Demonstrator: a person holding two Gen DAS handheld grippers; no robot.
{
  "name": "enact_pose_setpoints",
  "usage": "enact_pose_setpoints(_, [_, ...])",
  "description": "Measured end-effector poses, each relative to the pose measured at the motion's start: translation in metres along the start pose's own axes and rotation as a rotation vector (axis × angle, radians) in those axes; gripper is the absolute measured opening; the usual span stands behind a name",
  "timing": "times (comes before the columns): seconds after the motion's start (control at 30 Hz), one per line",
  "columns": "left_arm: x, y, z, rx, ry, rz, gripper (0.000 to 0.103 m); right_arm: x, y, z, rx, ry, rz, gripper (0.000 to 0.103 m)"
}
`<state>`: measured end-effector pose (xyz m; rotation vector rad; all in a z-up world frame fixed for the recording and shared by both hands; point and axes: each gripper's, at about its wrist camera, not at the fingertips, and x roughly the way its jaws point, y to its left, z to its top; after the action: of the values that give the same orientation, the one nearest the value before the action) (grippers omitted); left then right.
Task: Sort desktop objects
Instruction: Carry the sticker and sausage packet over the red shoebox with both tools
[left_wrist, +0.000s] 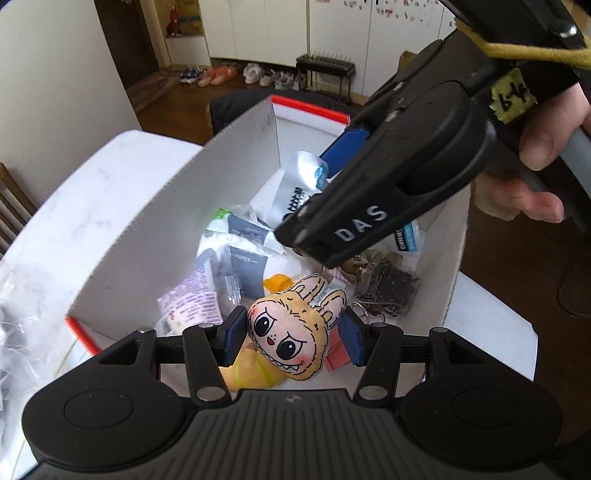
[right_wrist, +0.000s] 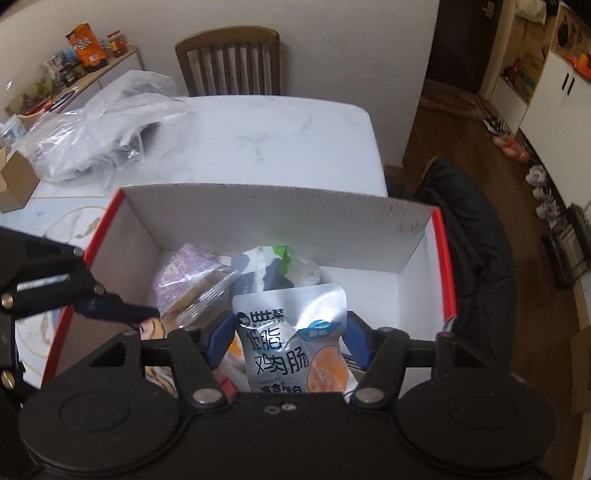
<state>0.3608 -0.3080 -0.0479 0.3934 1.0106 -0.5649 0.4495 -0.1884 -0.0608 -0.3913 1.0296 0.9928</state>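
I have two soft, light things in hand over the white cardboard box (right_wrist: 273, 225), which sits on the marble bench (right_wrist: 280, 136). In the left wrist view the plush doll (left_wrist: 291, 332) sits between my left gripper (left_wrist: 291, 338) pads, its embroidered face toward the camera and its yellow body hanging at about 7 o'clock. It looks stuffed and squashy, so it should give under pressure and not slip; the head is the fat part and the sensible place to pinch, which is where I judge the blue pads (left_wrist: 232, 339) have it. The jaws stand at a middling width, closed on the head.

In the right wrist view the silver snack pouch (right_wrist: 291, 339) stands upright between my right gripper (right_wrist: 286, 341) pads. Foil is slick and crinkly, and the contents seem soft, so I judge it light but liable to slide; a hold across the filled middle is better than one on the flat sealed top edge. The jaws are somewhat wider here, both pads against the pouch's sides.

Below both, the box already carries a jumble of packets, with a purple-printed packet (right_wrist: 184, 266) at 10 o'clock from the pouch and a dark dried-food bag (left_wrist: 388, 284) at 2 o'clock from the doll. A clear plastic bag (right_wrist: 103, 122) lies on the bench beyond the box.
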Motion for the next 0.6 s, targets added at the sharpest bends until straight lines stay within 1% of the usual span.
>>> enact_pose_setpoints(0.1, [0.010,0.001,0.000,-0.004,0.028,-0.001,0.053,0.008,-0.001,-0.002,0.006,0.014,0.002,0.063])
enact_pose_setpoints(0.3, [0.025,0.004,0.000,-0.017,0.059,-0.006,0.053,0.017,-0.002,-0.006,0.015,0.024,0.009,0.063])
enact_pose_setpoints(0.6, [0.039,0.008,0.001,-0.027,0.076,-0.022,0.052,0.034,-0.001,-0.008,0.028,0.052,0.024,0.063])
